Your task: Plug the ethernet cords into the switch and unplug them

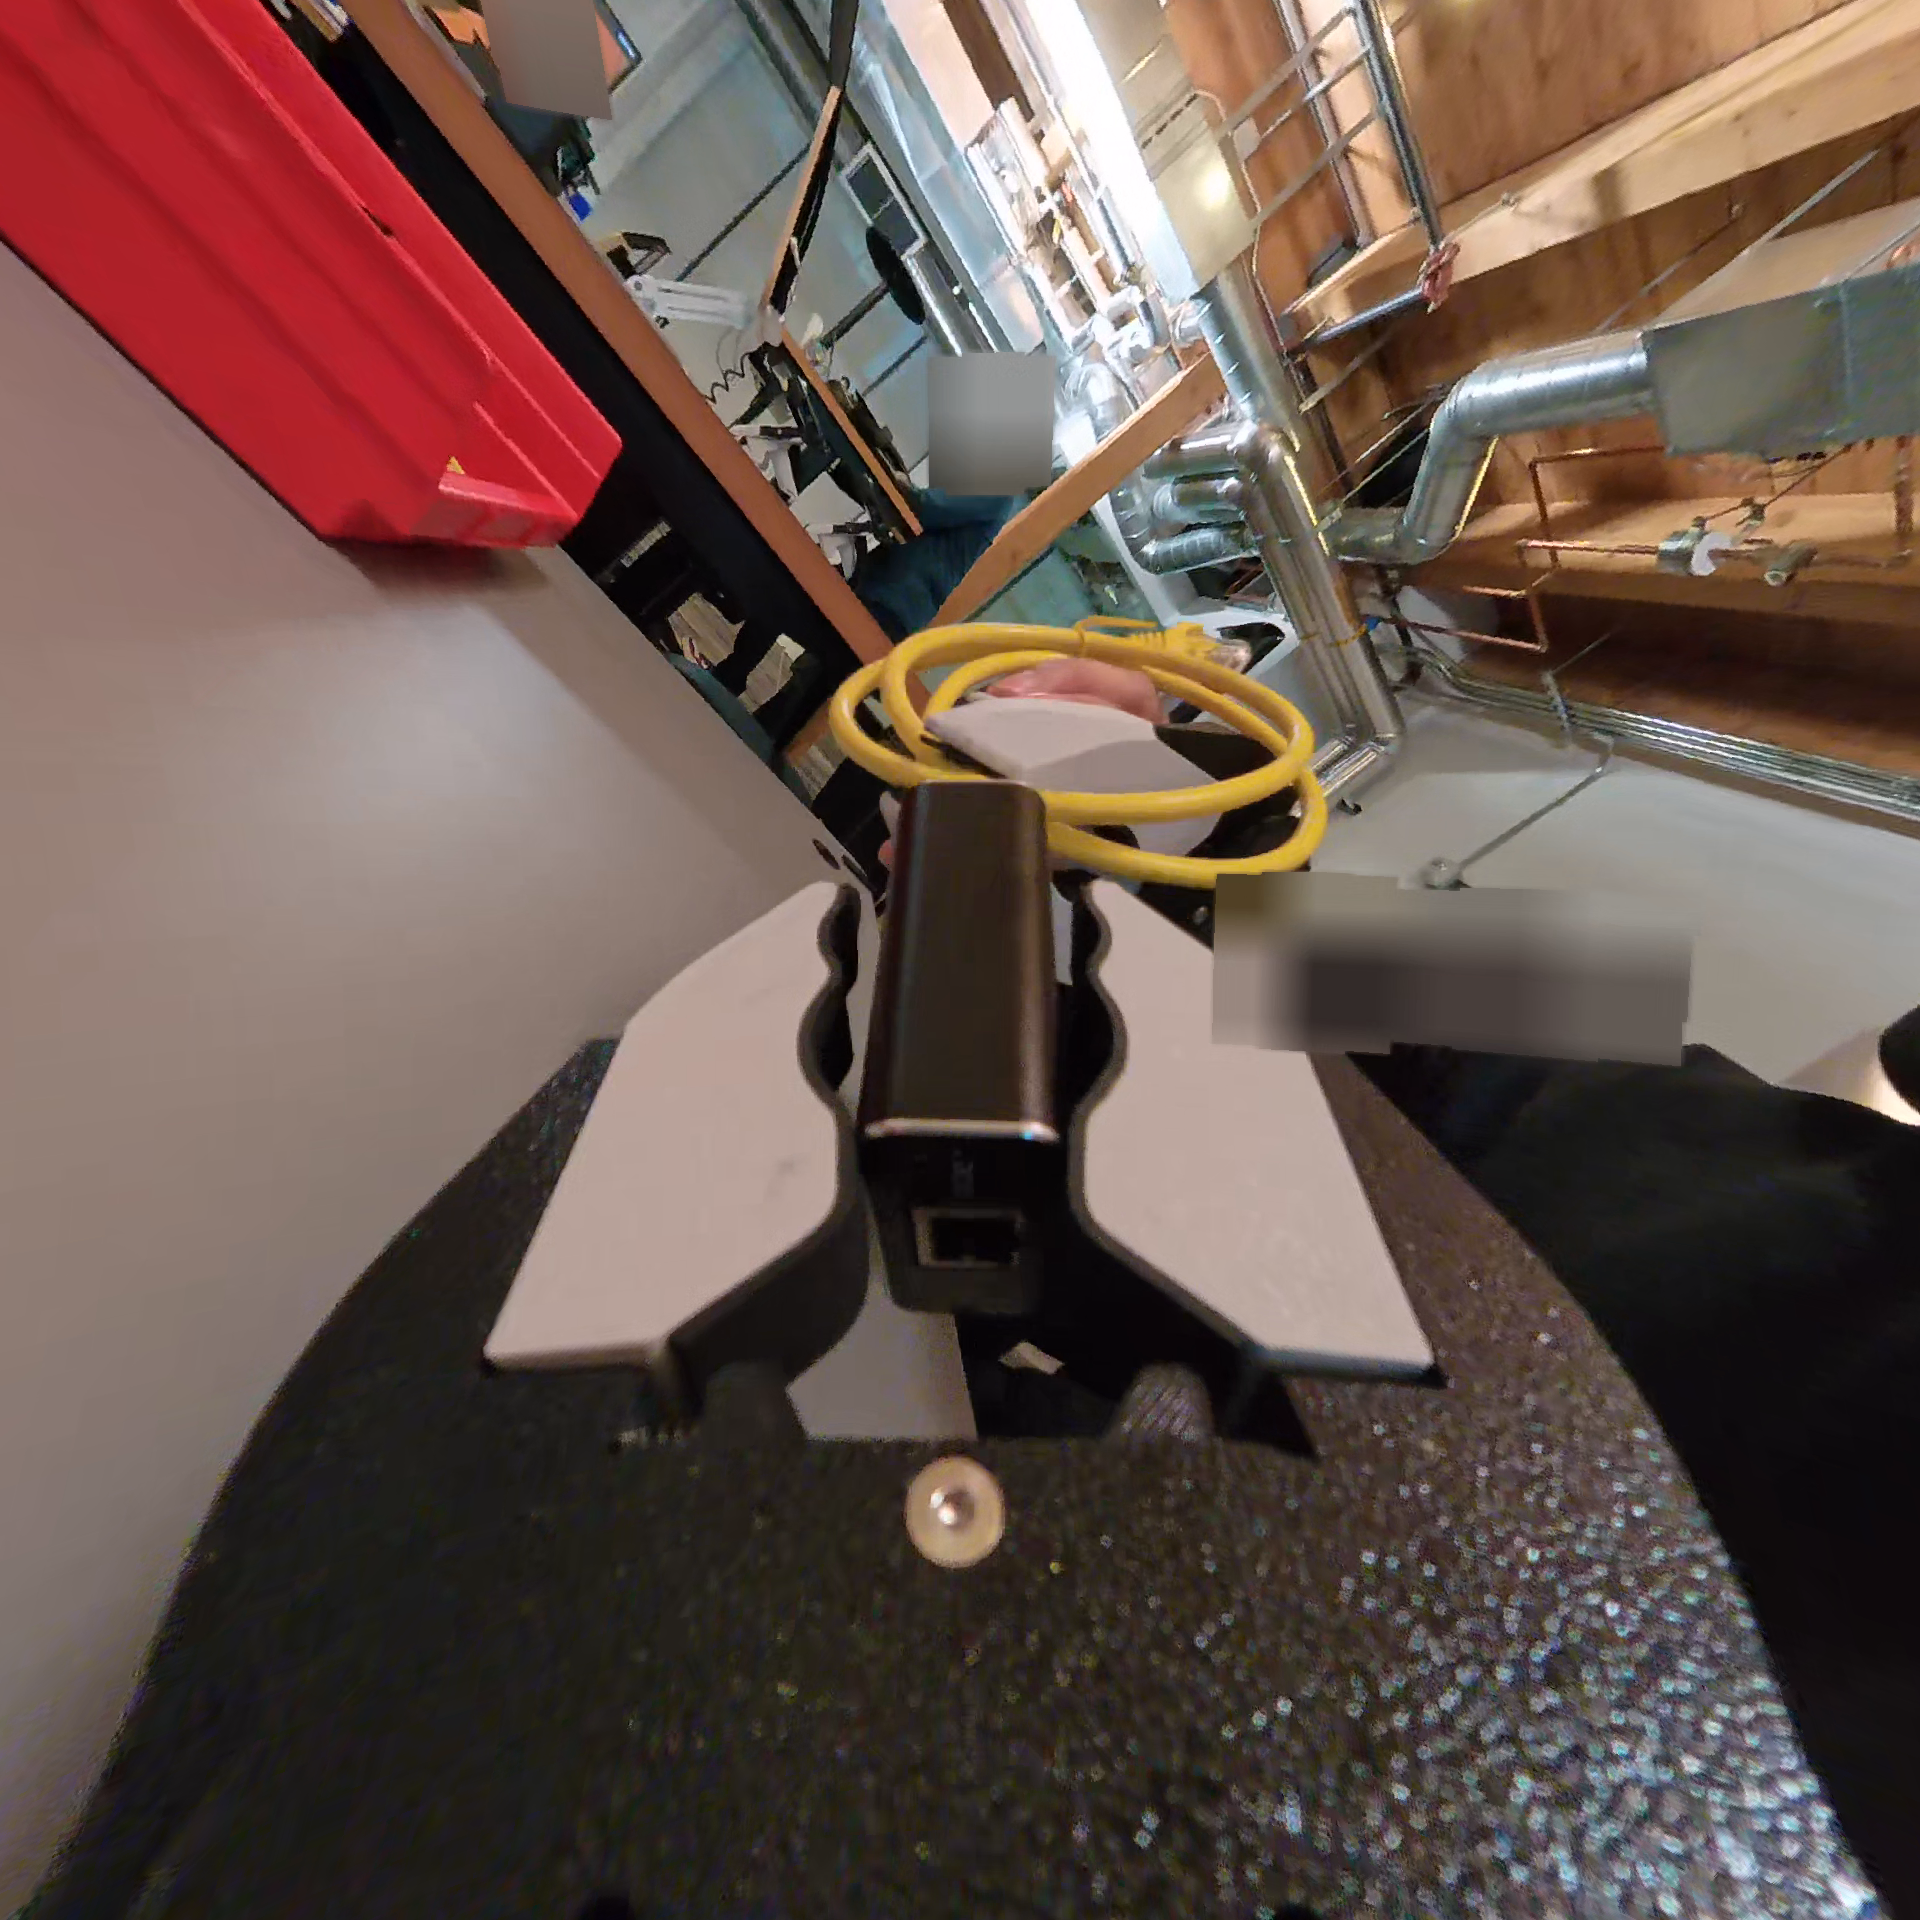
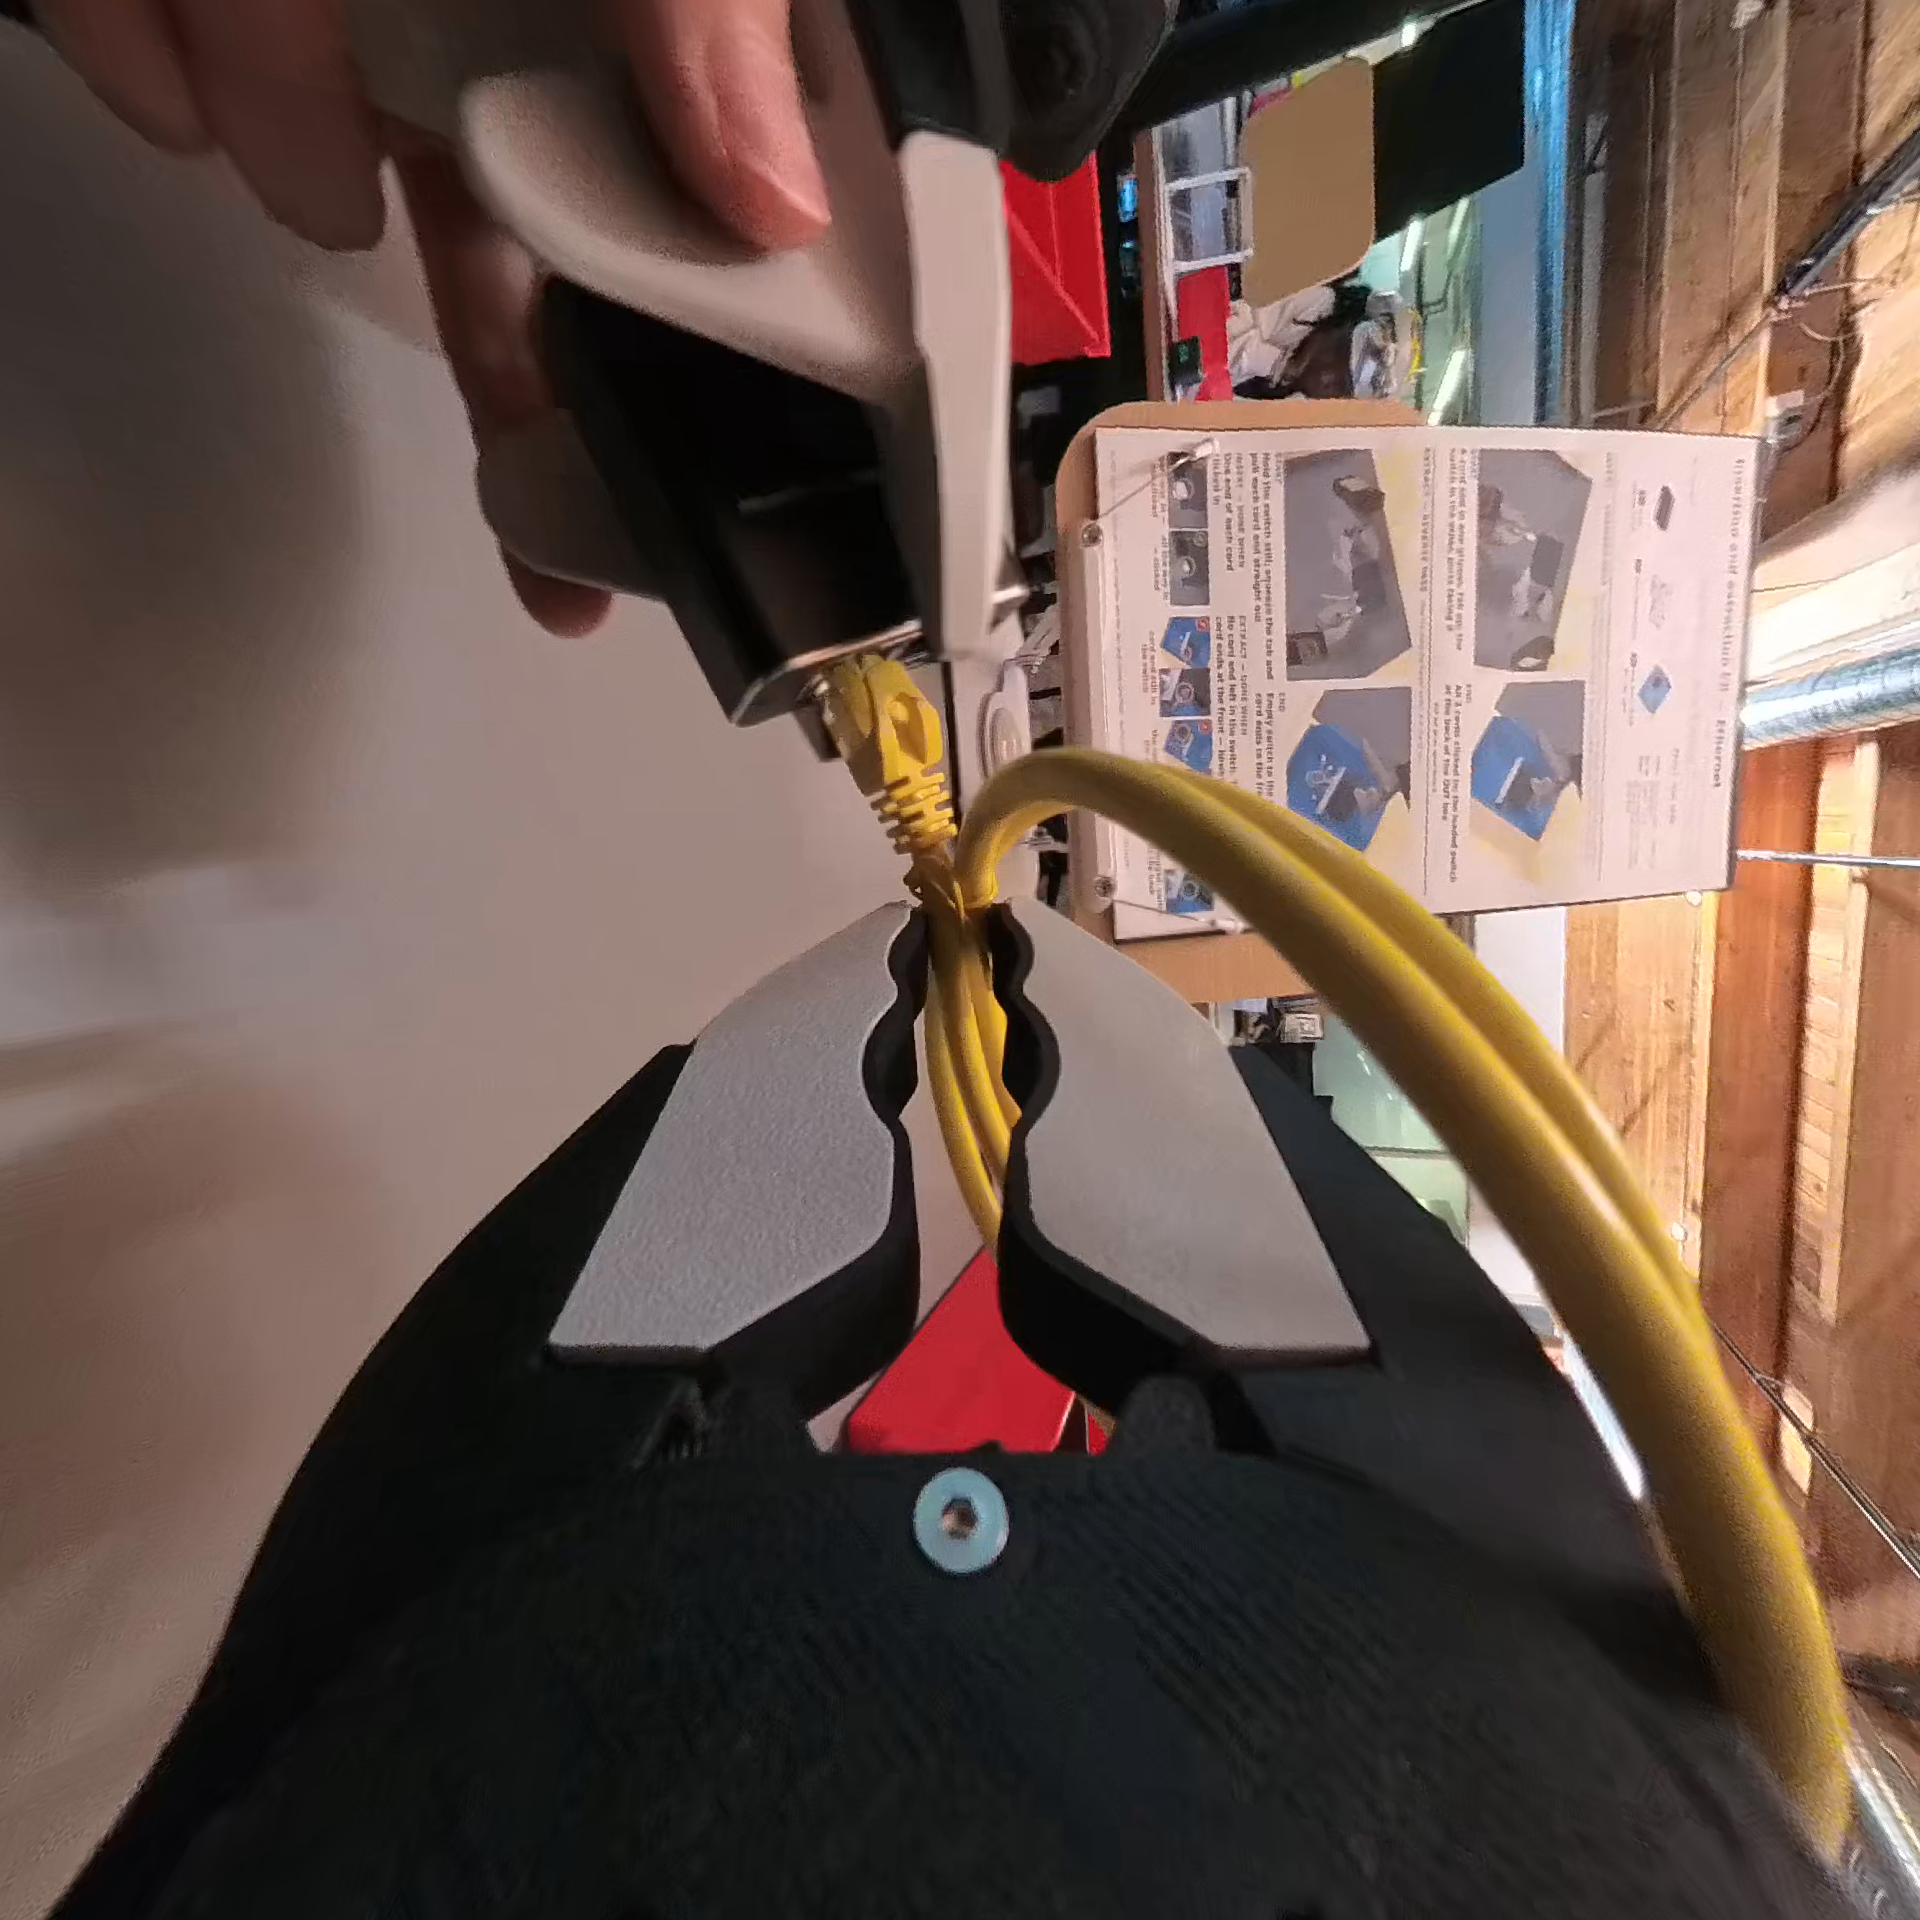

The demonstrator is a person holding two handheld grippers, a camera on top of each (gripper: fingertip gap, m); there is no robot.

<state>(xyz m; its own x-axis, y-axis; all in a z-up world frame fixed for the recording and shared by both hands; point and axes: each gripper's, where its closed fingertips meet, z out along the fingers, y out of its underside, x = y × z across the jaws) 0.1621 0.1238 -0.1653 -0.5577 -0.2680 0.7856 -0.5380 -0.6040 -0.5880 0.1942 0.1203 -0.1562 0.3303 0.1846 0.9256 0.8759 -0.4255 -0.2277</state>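
Note:
My left gripper [image 1: 966, 906] is shut on a black switch [image 1: 961, 987], held end-on in the air; one empty port [image 1: 966, 1242] faces the camera. My right gripper [image 2: 958, 921] is shut on a doubled yellow ethernet cord [image 2: 1351, 997] just behind its plug [image 2: 896, 750]. The plug's tip sits at the far end face of the switch [image 2: 727, 499]; how deep it is, I cannot tell. In the left wrist view the cord [image 1: 1091, 810] loops beyond the switch, with its free plug [image 1: 1195, 644] on top. A hand [image 2: 644, 114] holds the left gripper.
A grey table [image 1: 260, 831] lies to the left. A red bin [image 1: 260, 260] stands at its far edge and also shows in the right wrist view [image 2: 1049, 260]. A board with an instruction sheet [image 2: 1403, 665] stands behind. Pipes and wooden walls fill the background. My two grippers' fingertips are within a few centimetres of each other.

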